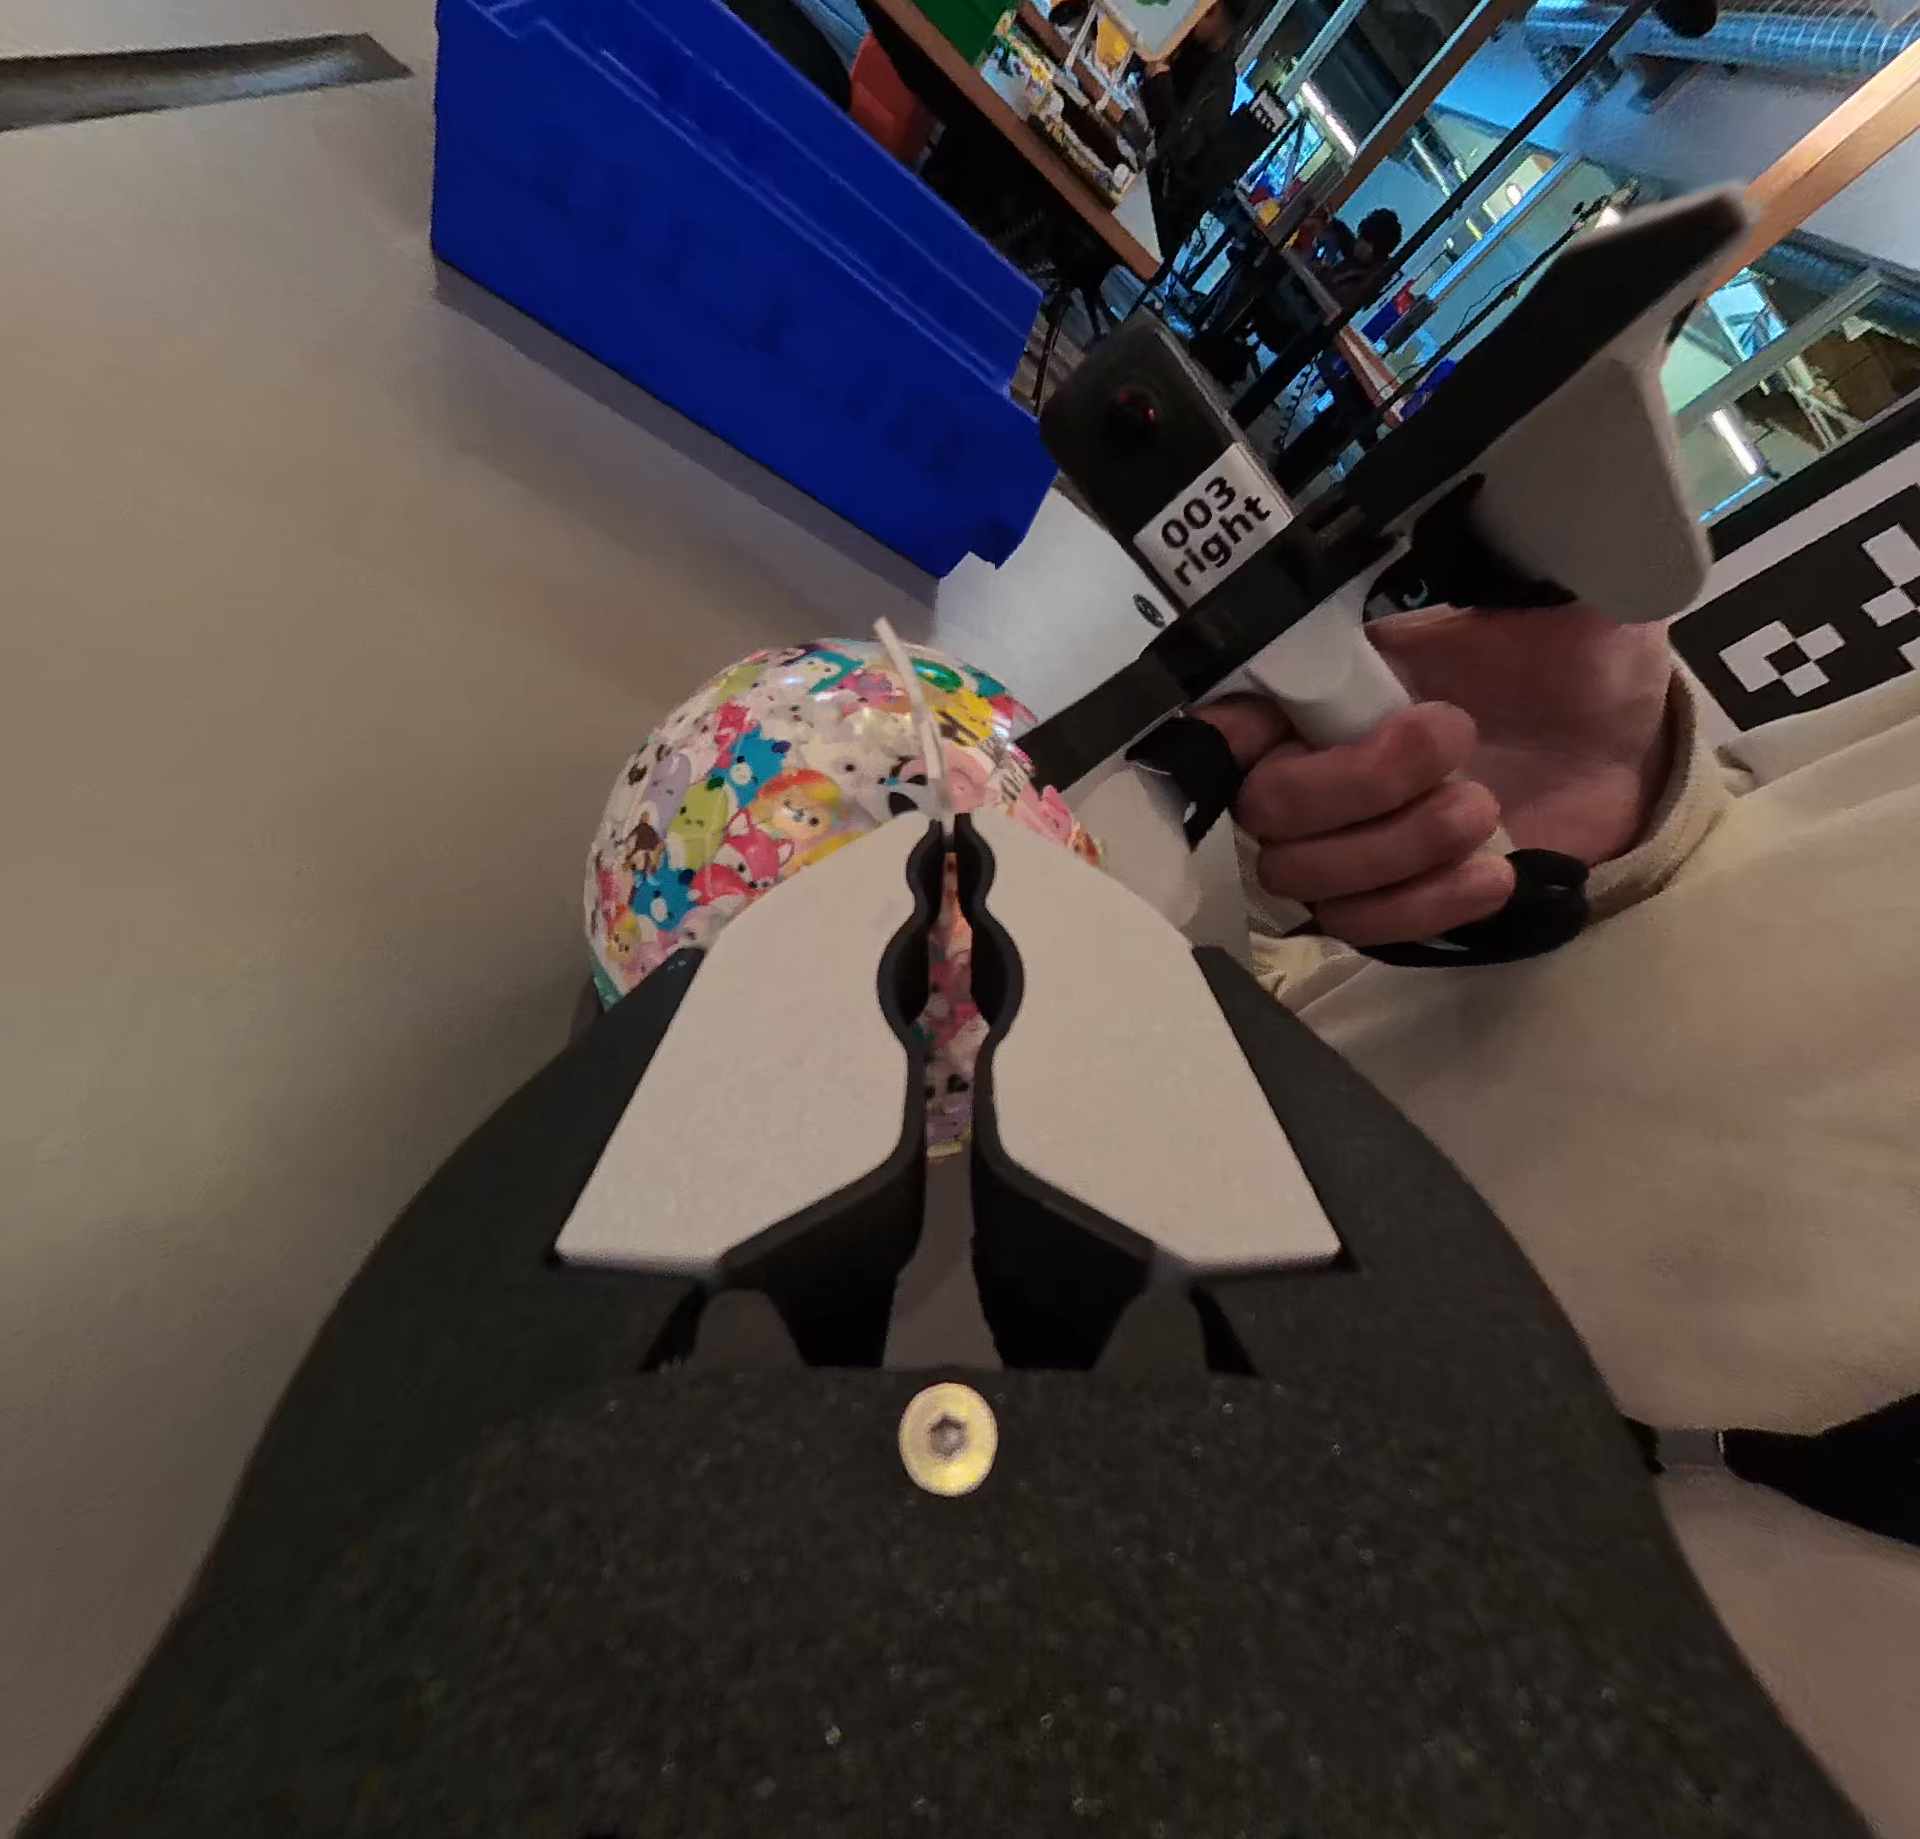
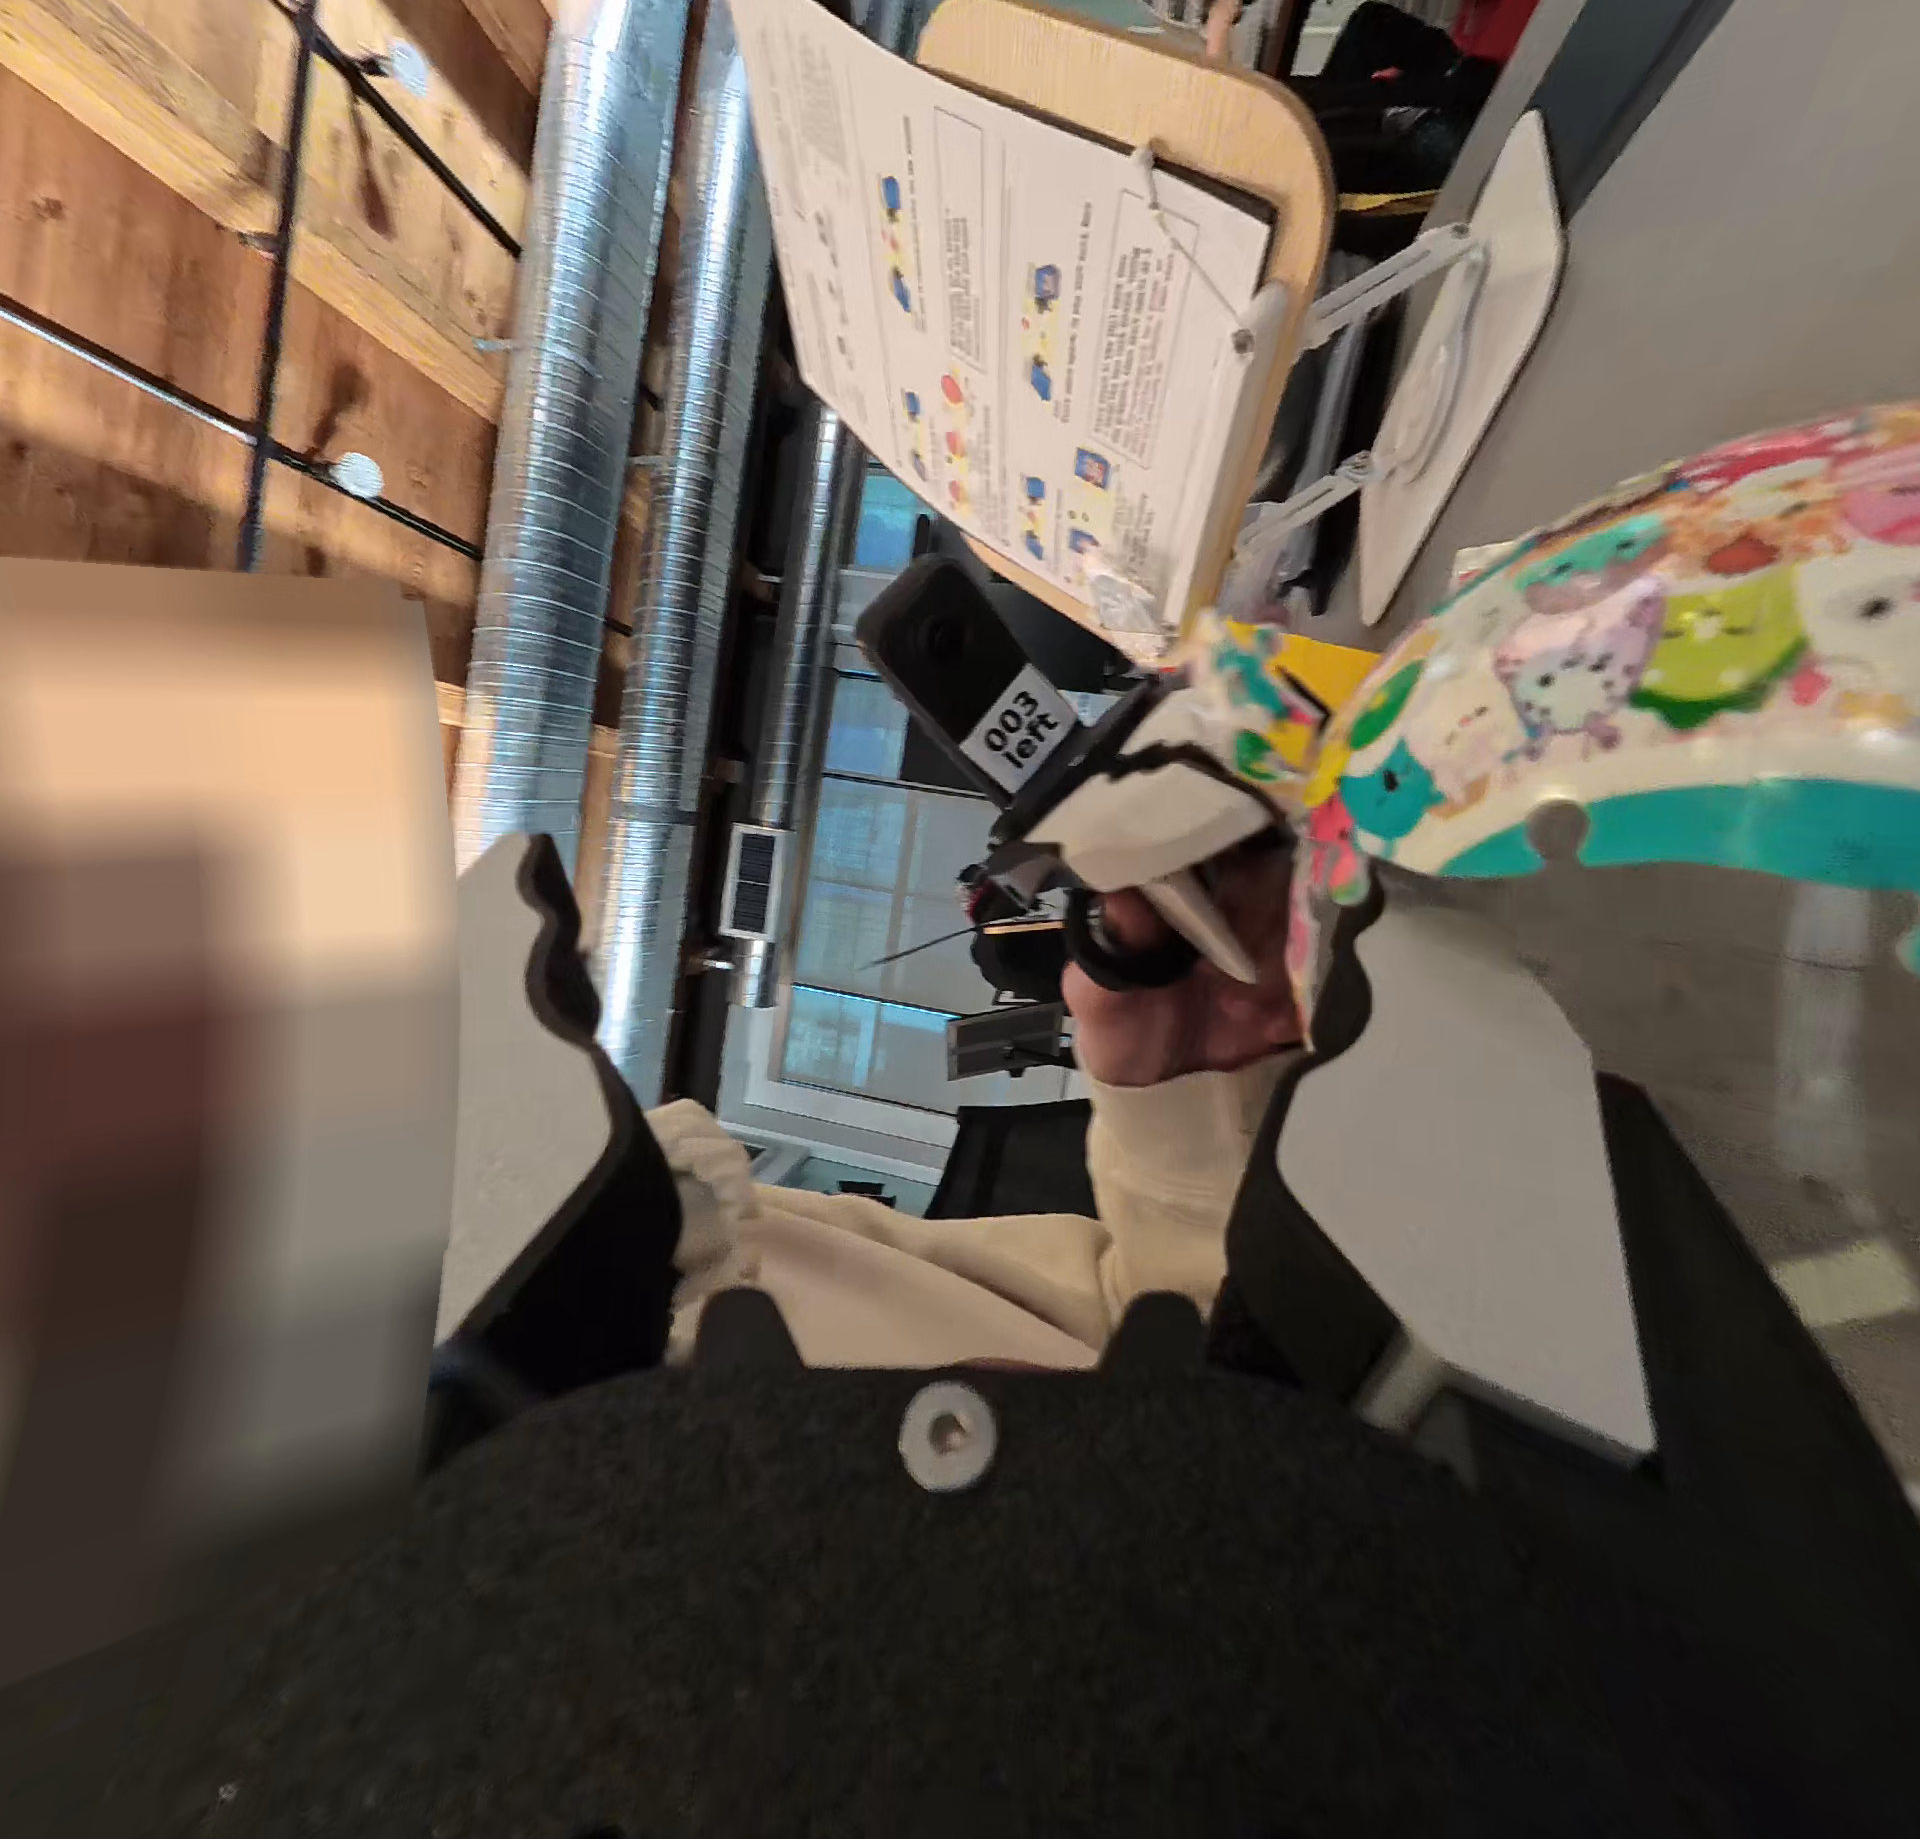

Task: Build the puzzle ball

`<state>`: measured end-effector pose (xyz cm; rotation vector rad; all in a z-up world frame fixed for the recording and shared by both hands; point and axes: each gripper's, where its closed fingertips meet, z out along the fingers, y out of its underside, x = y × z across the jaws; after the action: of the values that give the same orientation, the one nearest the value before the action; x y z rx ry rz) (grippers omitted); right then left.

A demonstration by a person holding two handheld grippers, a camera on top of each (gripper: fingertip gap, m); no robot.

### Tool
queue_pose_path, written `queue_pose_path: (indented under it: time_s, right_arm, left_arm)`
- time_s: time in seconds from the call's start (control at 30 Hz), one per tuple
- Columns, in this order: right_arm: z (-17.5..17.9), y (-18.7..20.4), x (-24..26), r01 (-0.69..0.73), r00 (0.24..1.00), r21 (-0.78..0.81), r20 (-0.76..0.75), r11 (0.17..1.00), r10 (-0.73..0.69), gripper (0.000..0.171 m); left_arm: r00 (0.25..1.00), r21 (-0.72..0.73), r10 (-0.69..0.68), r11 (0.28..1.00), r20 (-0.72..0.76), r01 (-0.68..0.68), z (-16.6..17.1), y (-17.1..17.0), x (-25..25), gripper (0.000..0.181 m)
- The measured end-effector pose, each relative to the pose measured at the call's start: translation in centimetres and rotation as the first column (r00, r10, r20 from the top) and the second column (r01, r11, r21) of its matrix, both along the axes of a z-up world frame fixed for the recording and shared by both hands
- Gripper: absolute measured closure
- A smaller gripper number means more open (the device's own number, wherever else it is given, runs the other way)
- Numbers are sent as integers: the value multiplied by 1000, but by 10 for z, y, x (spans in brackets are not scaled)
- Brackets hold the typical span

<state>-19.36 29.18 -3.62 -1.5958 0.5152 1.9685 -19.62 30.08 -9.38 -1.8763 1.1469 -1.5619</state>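
Here, nearest the lens, the left claw (image 1: 948,839) is pinched together on a thin puzzle piece (image 1: 920,724) standing edge-on above the partly built puzzle ball (image 1: 800,781), which sits on the counter (image 1: 260,646). The right claw (image 2: 956,916) is spread apart, holding nothing, beside the ball's open rim. Farther off, a blue bin (image 1: 717,262) stands toward the counter's far edge. Risk: the slim piece could twist or slip in the pinch, or the unsteadied ball could roll when pressed.
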Motion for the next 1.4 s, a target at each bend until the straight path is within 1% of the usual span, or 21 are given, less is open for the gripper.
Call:
queue_pose_path:
  time_s: [0.1,0.2,0.3,0.37,0.43,0.53,0.57,0.63,0.7,0.8,0.87,0.9,0.93,0.97,1.07,1.17,1.27,1.4]
  right_arm:
    - [4,2,-1,-10,998,-1,-69,1000,10,38]
    - [4,2,-1,-8,996,8,-92,1000,9,40]
    - [4,1,-1,-18,996,18,-90,1000,19,39]
    - [1,0,-2,-22,998,19,-62,1000,23,43]
    - [-5,0,-4,-33,998,-3,-54,999,32,42]
    - [3,0,-5,-28,994,24,-100,999,31,42]
    - [5,1,-5,-21,994,27,-109,999,24,39]
    - [3,0,-6,-27,996,43,-84,999,30,41]
    - [0,1,-2,-15,995,27,-101,1000,17,46]
    - [-4,4,1,15,996,9,-86,1000,-14,43]
    - [2,5,1,23,992,21,-123,1000,-21,41]
    - [5,5,0,21,992,31,-128,999,-17,37]
    - [5,4,-2,7,994,44,-109,999,-2,37]
    - [3,3,-3,-3,996,49,-93,999,7,40]
    - [-1,5,2,25,993,18,-116,1000,-23,46]
    - [-2,4,-1,6,996,15,-92,1000,-5,43]
    - [-1,1,-4,-5,997,19,-77,1000,7,42]
    - [0,0,-4,-5,996,24,-91,1000,8,43]
  left_arm:
    - [1000,7,1,1000,-6,-1,0,0,2,180]
    - [1000,25,0,1000,-18,0,0,-1,2,180]
    - [1000,24,1,1000,-17,0,0,-2,1,180]
    - [1000,24,4,1000,-7,-4,3,-2,1,180]
    - [1000,25,18,1000,7,-18,8,0,1,180]
    - [999,52,31,998,-28,-29,3,3,0,180]
    - [998,59,32,998,-46,-29,-1,3,1,180]
    - [999,32,15,999,-33,-14,0,0,3,180]
    - [999,41,20,999,-37,-18,0,0,2,180]
    - [999,54,29,998,-34,-27,3,2,2,180]
    - [998,59,31,998,-45,-28,0,3,4,180]
    - [999,50,25,998,-43,-23,-1,2,5,180]
    - [999,39,22,999,-39,-20,-1,1,5,180]
    - [999,38,22,999,-41,-21,-1,1,4,180]
    - [998,68,63,996,-18,-61,6,9,0,180]
    - [998,63,58,996,-16,-56,8,8,0,180]
    - [999,55,38,998,-37,-36,2,5,4,180]
    - [998,41,23,999,-51,-21,-1,2,9,180]
